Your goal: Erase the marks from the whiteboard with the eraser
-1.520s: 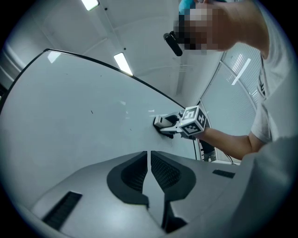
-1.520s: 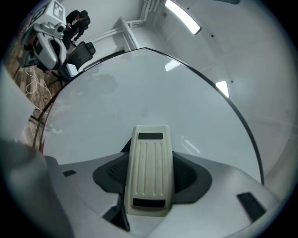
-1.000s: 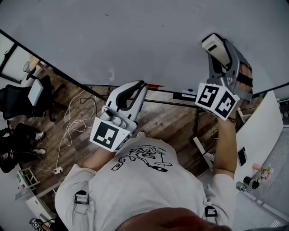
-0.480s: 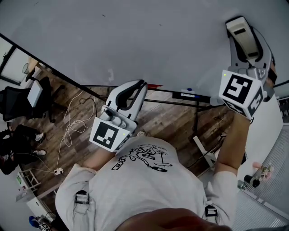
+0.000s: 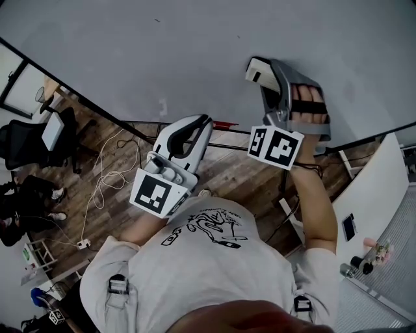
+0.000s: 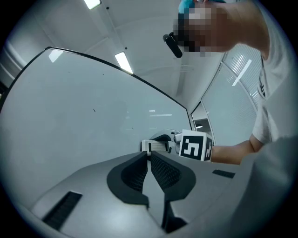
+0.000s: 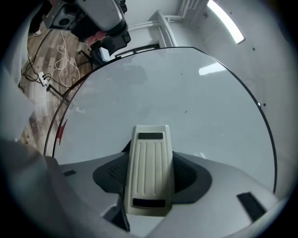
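The whiteboard (image 5: 195,52) fills the top of the head view, with a tiny dark mark (image 5: 156,20) near its upper edge. My right gripper (image 5: 268,81) is shut on the cream ribbed eraser (image 5: 259,70), which is held against the board right of centre. The right gripper view shows the eraser (image 7: 149,172) clamped between the jaws, with the board (image 7: 186,93) and a small speck (image 7: 185,111) beyond it. My left gripper (image 5: 203,122) hangs shut and empty by the board's lower edge. In its own view the jaws (image 6: 149,158) meet, with the eraser (image 6: 156,146) beyond.
A red marker (image 5: 221,124) lies on the board's tray. Below are the wooden floor with white cables (image 5: 107,175), an office chair (image 5: 45,140) at left, a seated person (image 5: 26,201), and a white desk (image 5: 374,188) at right.
My right gripper swept the eraser up and right across the board, then back left to right of centre. The left gripper has stayed put.
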Motion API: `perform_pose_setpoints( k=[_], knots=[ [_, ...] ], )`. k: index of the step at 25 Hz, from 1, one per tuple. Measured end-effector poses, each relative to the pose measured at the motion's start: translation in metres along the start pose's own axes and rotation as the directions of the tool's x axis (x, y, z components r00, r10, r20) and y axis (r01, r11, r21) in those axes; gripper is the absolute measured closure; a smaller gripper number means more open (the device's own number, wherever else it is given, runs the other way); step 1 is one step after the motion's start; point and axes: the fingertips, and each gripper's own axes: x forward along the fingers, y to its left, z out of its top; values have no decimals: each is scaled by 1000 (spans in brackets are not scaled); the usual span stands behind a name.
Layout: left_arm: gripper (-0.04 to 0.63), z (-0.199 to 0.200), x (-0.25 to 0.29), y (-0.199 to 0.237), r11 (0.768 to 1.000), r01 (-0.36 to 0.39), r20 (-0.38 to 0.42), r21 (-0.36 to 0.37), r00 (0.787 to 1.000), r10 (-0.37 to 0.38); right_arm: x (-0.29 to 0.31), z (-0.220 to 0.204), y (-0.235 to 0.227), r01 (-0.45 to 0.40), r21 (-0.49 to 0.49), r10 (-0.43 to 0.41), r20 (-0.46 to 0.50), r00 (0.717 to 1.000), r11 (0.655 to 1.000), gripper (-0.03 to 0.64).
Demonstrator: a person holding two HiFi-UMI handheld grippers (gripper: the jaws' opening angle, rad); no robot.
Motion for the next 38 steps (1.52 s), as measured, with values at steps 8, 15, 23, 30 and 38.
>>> perform_pose_setpoints(
  k=[8,15,23,30,38],
  knots=[
    [557,4,-14,13,1000,-24,2,-8,1000,24,-8,10,-73,12,91,-17,54,998,996,365],
    [557,4,-21,12,999,-33,11,-4,999,33,-41,-1,-203,225,260,-259,102,960,939,362],
    [557,5,-36,25,999,-51,14,-8,999,51,-38,44,-213,218,234,-246,97,964,947,364],
    [557,5,-28,24,999,-53,14,-8,998,54,0,69,-82,96,34,-99,92,991,995,365],
    [557,7,-28,24,999,-39,18,-12,999,40,8,72,-57,37,-68,-30,108,994,997,364]
  ],
)
